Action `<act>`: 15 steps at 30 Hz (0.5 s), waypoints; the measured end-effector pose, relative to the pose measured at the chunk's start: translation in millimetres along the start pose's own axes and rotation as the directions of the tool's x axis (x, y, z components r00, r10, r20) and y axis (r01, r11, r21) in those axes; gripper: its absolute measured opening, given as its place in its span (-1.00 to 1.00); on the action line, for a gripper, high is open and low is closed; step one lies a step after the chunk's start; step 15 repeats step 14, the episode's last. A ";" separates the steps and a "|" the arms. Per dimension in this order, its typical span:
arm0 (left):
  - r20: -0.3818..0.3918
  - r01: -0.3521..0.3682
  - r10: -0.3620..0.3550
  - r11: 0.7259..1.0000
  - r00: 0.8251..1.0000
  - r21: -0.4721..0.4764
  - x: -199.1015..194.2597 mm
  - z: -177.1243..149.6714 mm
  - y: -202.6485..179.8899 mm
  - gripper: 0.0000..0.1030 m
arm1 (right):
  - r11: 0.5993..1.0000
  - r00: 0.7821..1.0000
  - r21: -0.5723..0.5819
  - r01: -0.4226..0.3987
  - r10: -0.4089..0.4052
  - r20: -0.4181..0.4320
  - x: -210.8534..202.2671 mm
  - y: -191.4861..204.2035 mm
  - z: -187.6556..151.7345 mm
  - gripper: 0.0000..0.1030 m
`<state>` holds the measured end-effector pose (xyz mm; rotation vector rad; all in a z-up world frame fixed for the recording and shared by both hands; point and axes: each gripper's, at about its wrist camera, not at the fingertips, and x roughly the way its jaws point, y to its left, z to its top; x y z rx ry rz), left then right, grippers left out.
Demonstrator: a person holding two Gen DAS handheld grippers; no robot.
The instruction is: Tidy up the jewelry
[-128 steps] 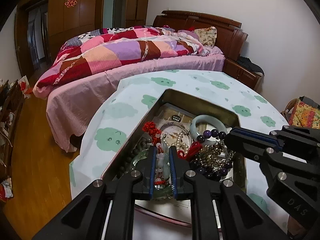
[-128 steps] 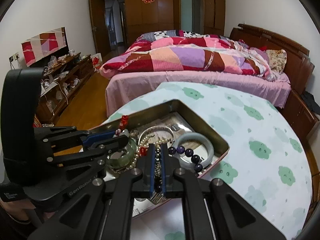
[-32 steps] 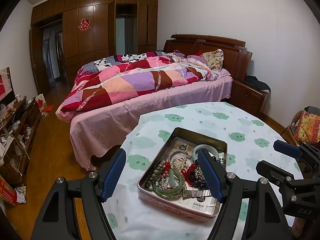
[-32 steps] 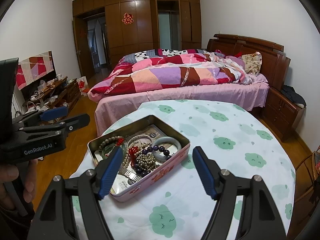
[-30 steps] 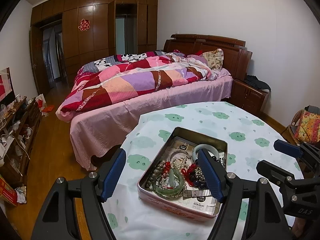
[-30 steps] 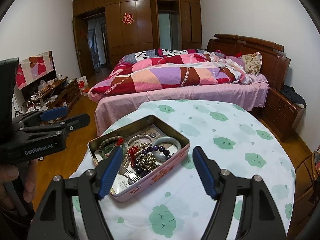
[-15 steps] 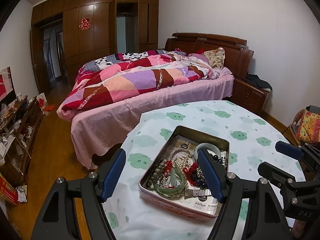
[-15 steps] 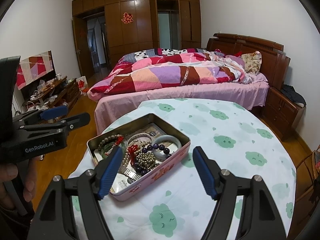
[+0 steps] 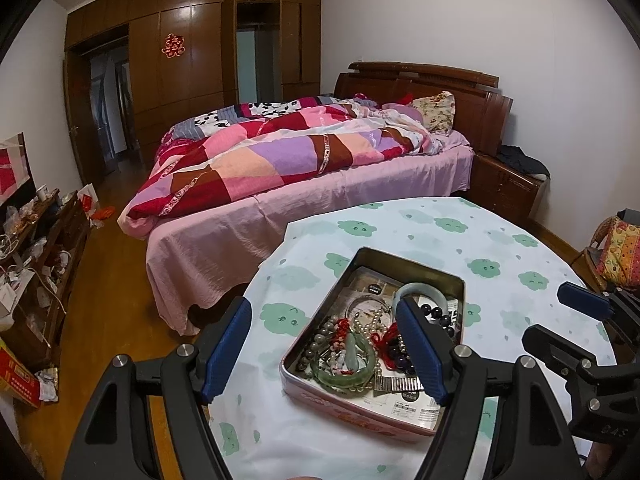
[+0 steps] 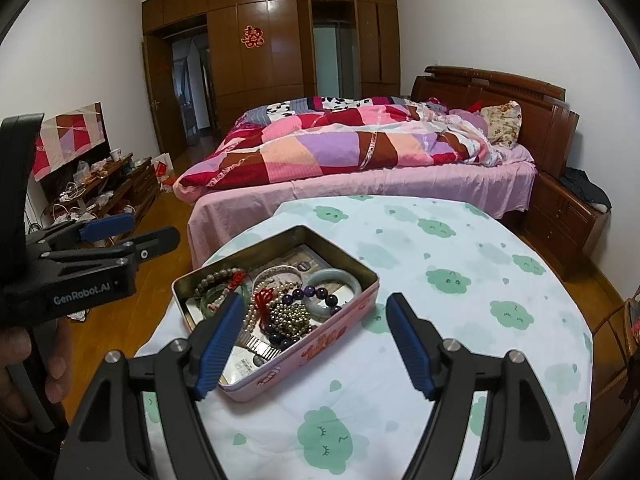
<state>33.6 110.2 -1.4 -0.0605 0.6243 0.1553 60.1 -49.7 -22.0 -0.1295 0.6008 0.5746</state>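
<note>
Currently, progress: judged from the layout, the gathering looks done; every piece in view lies inside the tin, and none shows on the tablecloth.
Left to do: possibly untangling or closing up; no lid is in view.
Tin place: near the tabletop's left edge, toward the near side, open.
Contents: a green bangle at the near end, a pale bangle at the far end, purple beads, a pearl strand and a red knotted cord heaped between; printed cards lie underneath.
Left gripper: spread wide, empty, above the tin without touching it.
Right gripper: spread wide, empty, hovering over the tin's near corner.
Writing: "GenRobot.AI" on the left gripper's body; a red paper character on the wardrobe; lettering on the tin's pink side is too blurred to read.
</note>
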 end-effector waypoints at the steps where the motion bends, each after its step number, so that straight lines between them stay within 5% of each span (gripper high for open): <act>1: -0.002 -0.005 0.005 1.000 1.000 -0.001 0.6 0.2 -0.2 0.49 | 1.000 1.000 -0.001 0.000 0.000 0.001 -0.1 0.2 0.8 0.47; 4: -0.001 -0.013 0.013 1.000 1.000 0.001 1.7 0.5 0.2 0.63 | 1.000 1.000 0.000 0.001 -0.001 -0.001 0.4 -1.0 -1.8 0.47; 15: 0.004 0.005 -0.005 0.999 1.000 0.033 2.4 -1.5 -3.4 0.64 | 1.000 1.000 0.003 0.006 -0.006 -0.006 4.4 -4.1 -10.1 0.51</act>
